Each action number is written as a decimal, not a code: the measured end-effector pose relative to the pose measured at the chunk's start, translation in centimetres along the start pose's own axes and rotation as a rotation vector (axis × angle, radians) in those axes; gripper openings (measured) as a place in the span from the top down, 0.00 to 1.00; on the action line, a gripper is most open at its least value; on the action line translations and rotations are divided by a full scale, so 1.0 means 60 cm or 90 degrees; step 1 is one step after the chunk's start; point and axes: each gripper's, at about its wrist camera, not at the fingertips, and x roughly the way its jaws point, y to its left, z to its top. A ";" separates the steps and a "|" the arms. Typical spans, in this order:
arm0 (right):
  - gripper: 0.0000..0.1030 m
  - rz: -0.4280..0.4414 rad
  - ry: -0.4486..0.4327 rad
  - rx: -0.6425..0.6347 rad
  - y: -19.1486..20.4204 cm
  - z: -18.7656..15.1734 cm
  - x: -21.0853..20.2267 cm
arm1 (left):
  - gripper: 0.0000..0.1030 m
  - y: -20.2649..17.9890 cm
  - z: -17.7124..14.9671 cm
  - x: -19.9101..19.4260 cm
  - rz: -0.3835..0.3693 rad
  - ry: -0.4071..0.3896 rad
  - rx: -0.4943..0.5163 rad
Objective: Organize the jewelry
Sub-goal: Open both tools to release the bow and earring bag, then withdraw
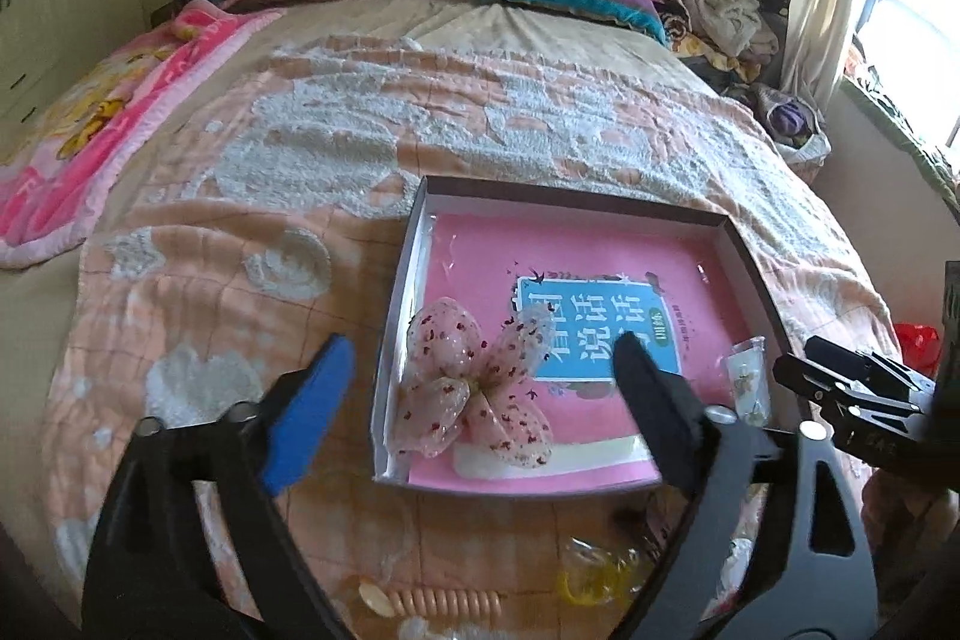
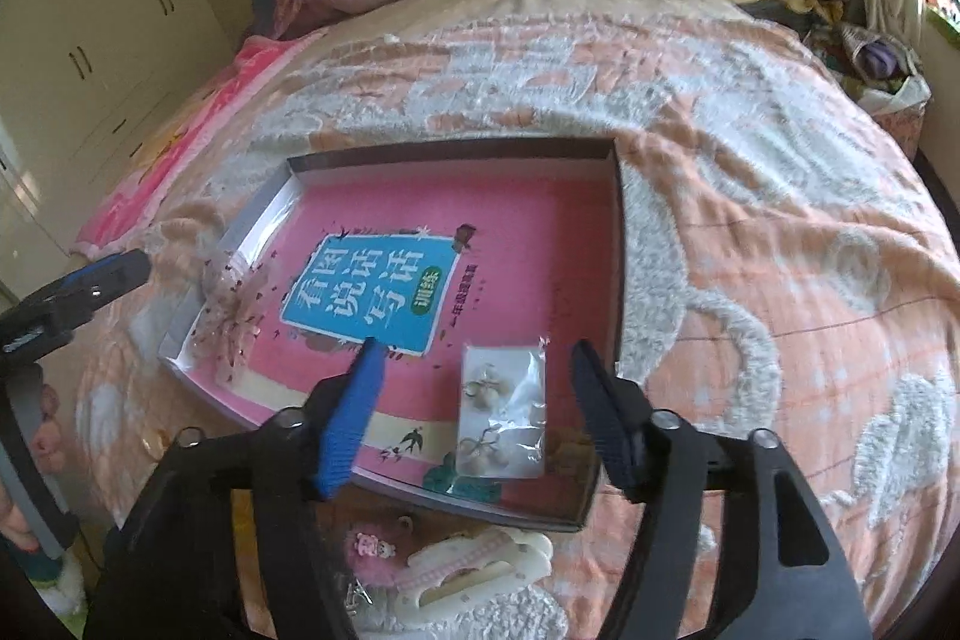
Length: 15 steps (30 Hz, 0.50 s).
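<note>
**A:** So where's everything sitting right now?

**B:** The shallow box (image 2: 618,244) is in the middle of both frames on the peach bedspread (image 2: 750,232), with a pink book (image 2: 540,232) lying flat inside and nearly filling it. The sheer pink bow (image 1: 474,382) is in the box's left part, right against the left wall. The clear earring packet (image 2: 503,412) lies on the book near the lower right corner of the box.

**A:** Grippers?

**B:** Both spread apart, holding nothing. The left gripper (image 1: 480,388) hangs over the box's lower left, one finger outside the left wall, the other over the book. The right gripper (image 2: 477,382) straddles the earring packet without touching it.

**A:** Room to move?

**B:** Lots of bare bedspread toward the upper half and right of the frames. The bottom edge is busier: a peach coil hair tie (image 1: 444,604) and yellow bits (image 1: 591,577) in the left view, and a white claw clip (image 2: 480,568) and a small pink charm (image 2: 375,545) in the right view, all just outside the box's near wall.
</note>
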 end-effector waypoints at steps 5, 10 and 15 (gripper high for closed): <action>0.18 0.003 -0.044 -0.001 0.000 -0.005 -0.049 | 0.13 0.002 0.001 -0.035 0.002 -0.020 -0.010; 0.14 0.013 -0.085 -0.002 0.000 -0.009 -0.109 | 0.09 0.002 -0.002 -0.073 -0.002 -0.043 -0.020; 0.10 0.023 -0.121 0.003 0.001 -0.015 -0.165 | 0.09 -0.002 -0.008 -0.107 -0.006 -0.061 -0.022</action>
